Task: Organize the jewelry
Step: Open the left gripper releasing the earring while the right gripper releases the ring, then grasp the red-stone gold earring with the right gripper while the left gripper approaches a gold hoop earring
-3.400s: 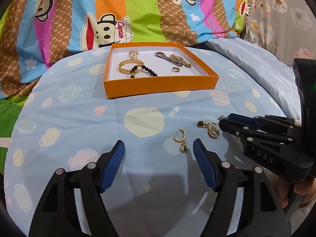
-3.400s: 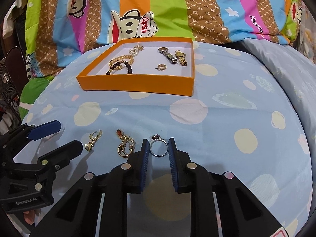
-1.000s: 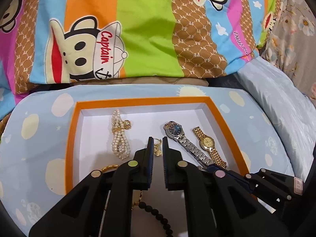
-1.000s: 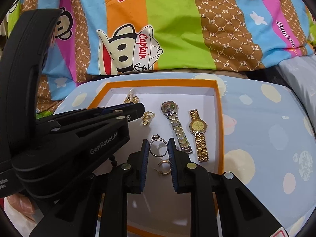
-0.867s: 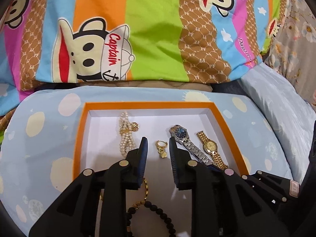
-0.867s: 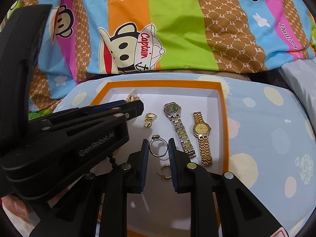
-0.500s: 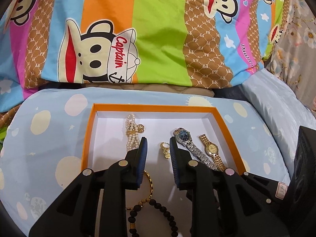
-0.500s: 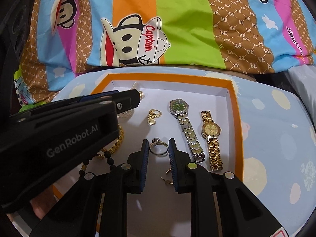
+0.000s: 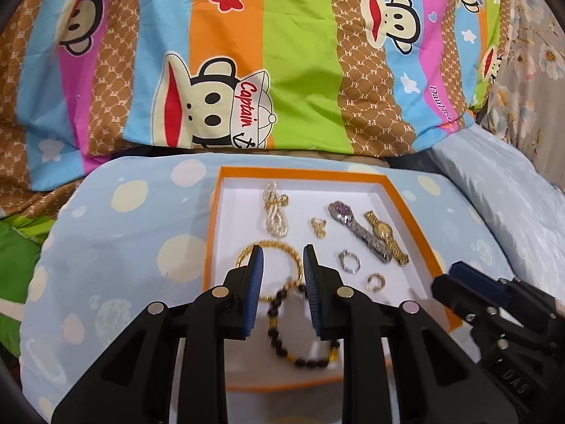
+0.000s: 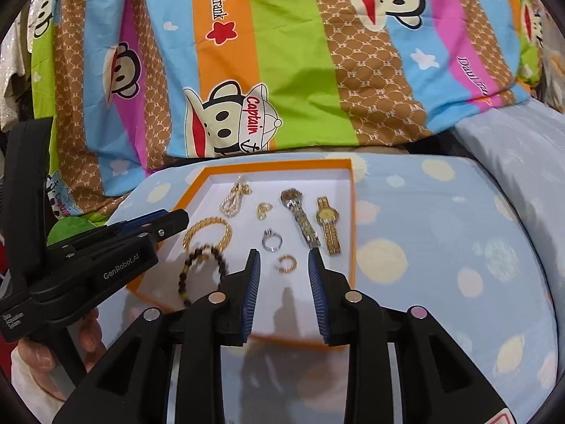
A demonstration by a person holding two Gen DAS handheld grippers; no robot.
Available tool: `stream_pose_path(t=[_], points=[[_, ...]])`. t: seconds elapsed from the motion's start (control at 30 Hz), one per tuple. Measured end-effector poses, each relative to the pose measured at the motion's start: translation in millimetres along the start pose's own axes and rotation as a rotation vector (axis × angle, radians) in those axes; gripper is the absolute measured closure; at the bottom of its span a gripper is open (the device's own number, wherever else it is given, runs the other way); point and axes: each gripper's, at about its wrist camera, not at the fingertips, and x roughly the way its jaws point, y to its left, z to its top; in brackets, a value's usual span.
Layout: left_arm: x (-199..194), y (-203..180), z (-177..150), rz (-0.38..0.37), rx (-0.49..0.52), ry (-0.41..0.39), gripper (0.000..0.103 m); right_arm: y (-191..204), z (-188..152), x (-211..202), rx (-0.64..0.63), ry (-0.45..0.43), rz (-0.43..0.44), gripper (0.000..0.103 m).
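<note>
Both grippers, left [image 9: 279,265] and right [image 10: 284,268], hang released over the orange tray [image 10: 353,212]; its silver ring [image 10: 272,240] is light, stiff, slippery, best pinched across the band

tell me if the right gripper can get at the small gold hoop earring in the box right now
Probably yes. The small gold hoop earring lies alone on the white floor of the orange box, just ahead of the right gripper, whose fingers stand apart and empty. The silver ring is close beyond it.

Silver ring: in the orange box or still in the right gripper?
In the box. The silver ring lies loose on the white floor of the orange box, ahead of the right gripper, whose jaws have just been opening and hold nothing.
</note>
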Motion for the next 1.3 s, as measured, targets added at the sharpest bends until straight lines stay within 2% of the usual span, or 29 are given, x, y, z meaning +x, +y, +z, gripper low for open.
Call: stream_pose_path(t=[0.37,0.43,0.57,0.67,0.87,1.1,1.2,1.23,1.3], points=[[-34.7,-8.4,-58.3,0.042,0.039,0.020,0.080,-2.6,-57.0,-40.1,0.023,0.021,0.004,0.074],[-44.2,-9.2,-68.0,0.064,0.053,0.011,0.074,-0.5,-69.0,-45.3,0.001,0.035,0.006,0.074],[-56.7,-2.9,-82.8,0.039,0.023,0.020,0.072,3.8,-89.5,-51.9,-0.014,0.073,0.045,0.074],[-65.7,-1.7,-93.8,0.050,0.024,0.019,0.072,14.0,-100.2,-51.7,-0.047,0.101,0.070,0.074],[-68.9,-1.3,-111.5,0.039,0.008,0.063,0.071,27.5,-105.2,-43.8,-0.084,0.120,0.073,0.074],[-64.6,-7.3,-114.8,0.046,0.021,0.070,0.070,35.8,-101.0,-29.4,-0.106,0.150,0.042,0.074],[-63.6,-7.7,-115.6,0.041,0.019,0.075,0.070,37.4,-100.4,-26.4,-0.111,0.157,0.039,0.083],[-63.4,-7.7,-116.0,0.039,0.020,0.076,0.070,37.0,-100.1,-26.2,-0.108,0.157,0.044,0.089],[-63.1,-8.4,-116.2,0.036,0.025,0.078,0.070,33.9,-100.1,-27.9,-0.093,0.150,0.052,0.091]])
